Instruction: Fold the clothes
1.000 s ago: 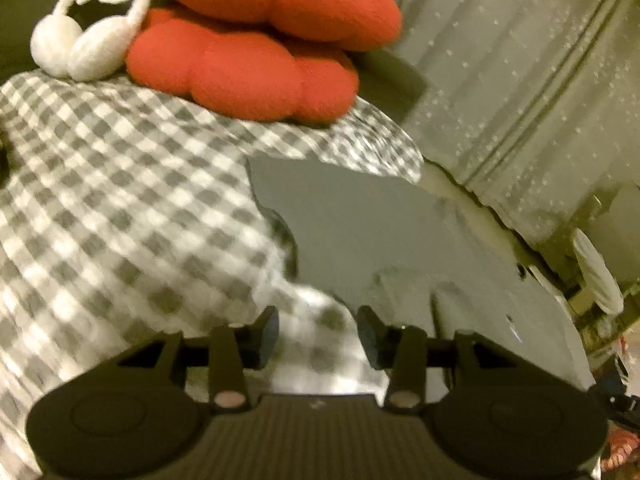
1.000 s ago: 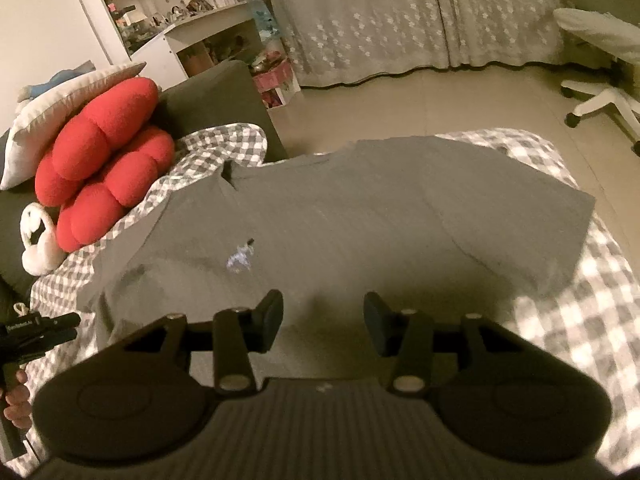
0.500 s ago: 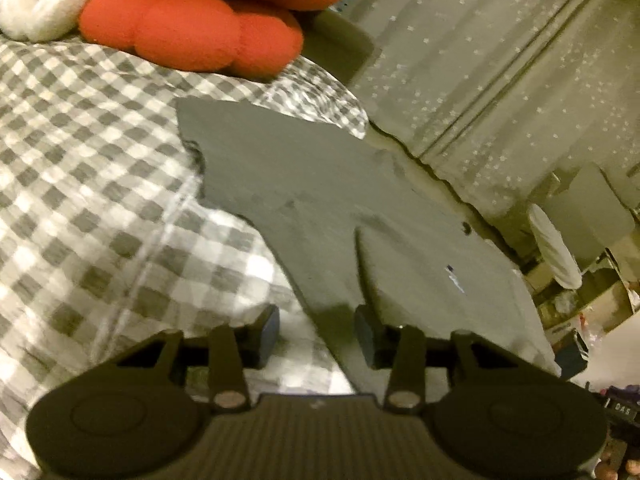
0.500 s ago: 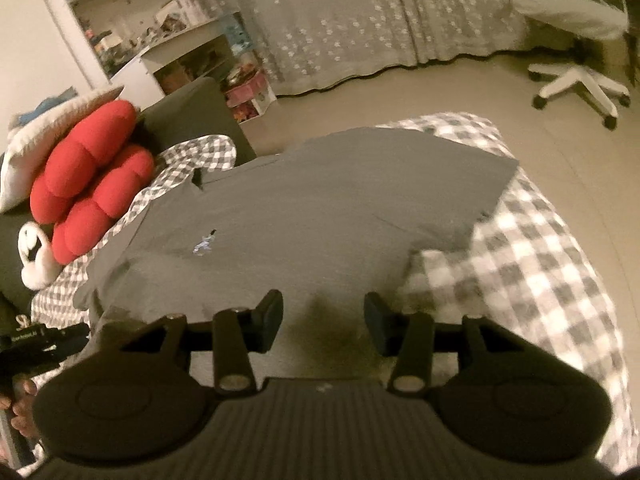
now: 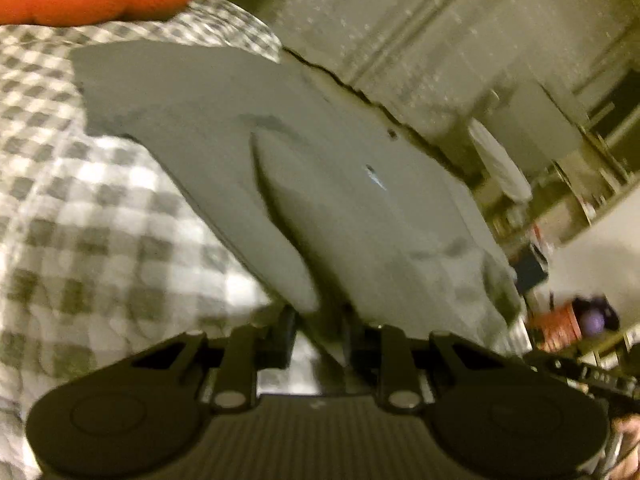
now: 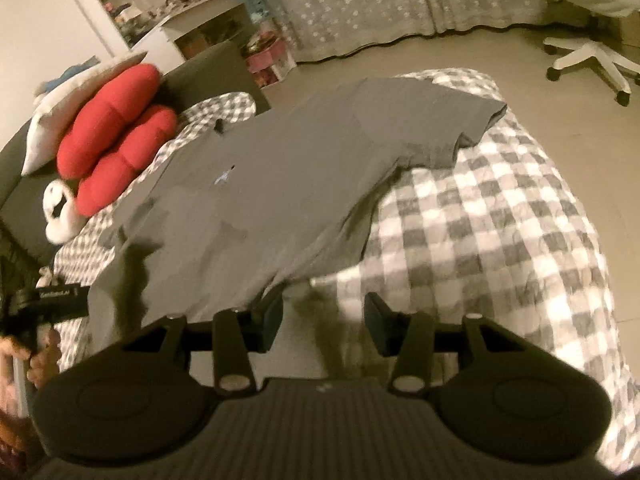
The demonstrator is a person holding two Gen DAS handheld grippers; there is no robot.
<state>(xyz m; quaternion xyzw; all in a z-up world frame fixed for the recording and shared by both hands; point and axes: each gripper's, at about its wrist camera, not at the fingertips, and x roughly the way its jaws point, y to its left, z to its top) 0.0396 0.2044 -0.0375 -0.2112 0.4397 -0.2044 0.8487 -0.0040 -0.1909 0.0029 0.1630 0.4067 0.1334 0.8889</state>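
Shirt: the grey shirt [image 6: 280, 184] lay spread flat on the checked bed [image 6: 480, 240], beside the red cushion [image 6: 116, 148].
Left hand-held gripper [image 5: 320, 332]: fingers apart, straddling a raised corner of the shirt's edge, not yet clamped.
Right hand-held gripper [image 6: 324, 320]: fingers apart, at the near hem, holding nothing.
Handling: likely light, soft and limp; it would sag and crease.
Hold: best pinched at hem corners.

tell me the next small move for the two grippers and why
Probably close the left gripper on the grey t-shirt edge lying between its open fingers, then bring the right gripper, open over the checkered blanket just off the hem, onto the cloth.
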